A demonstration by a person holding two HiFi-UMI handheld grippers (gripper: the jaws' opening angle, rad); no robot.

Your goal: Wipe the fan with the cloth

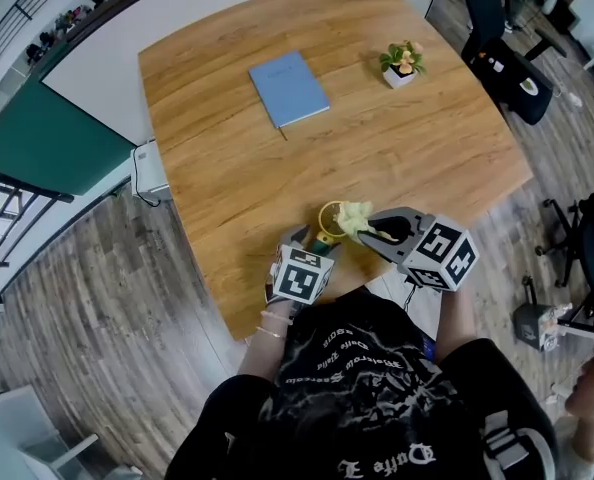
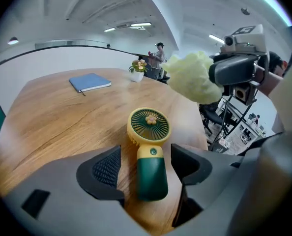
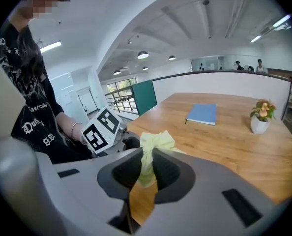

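The left gripper (image 2: 147, 167) stands with its jaws spread as wide as they go, and the dark green handle of a small handheld fan (image 2: 149, 132) sits between the pads with a gap on each side, so nothing is gripped. The fan lies flat on the wooden table (image 1: 227, 158) close to its near edge, with its round yellow head pointing away from the gripper and its grille facing up. The right gripper (image 3: 147, 168) has its jaws closed on a pale yellow-green cloth (image 3: 153, 142), which is pinched between the pads and bunches out past the tips. It is held off the table, over the fan's right side. Farther off, a blue notebook (image 1: 289, 88) lies toward the far edge, and a small potted plant (image 1: 403, 64) stands toward the far right corner.
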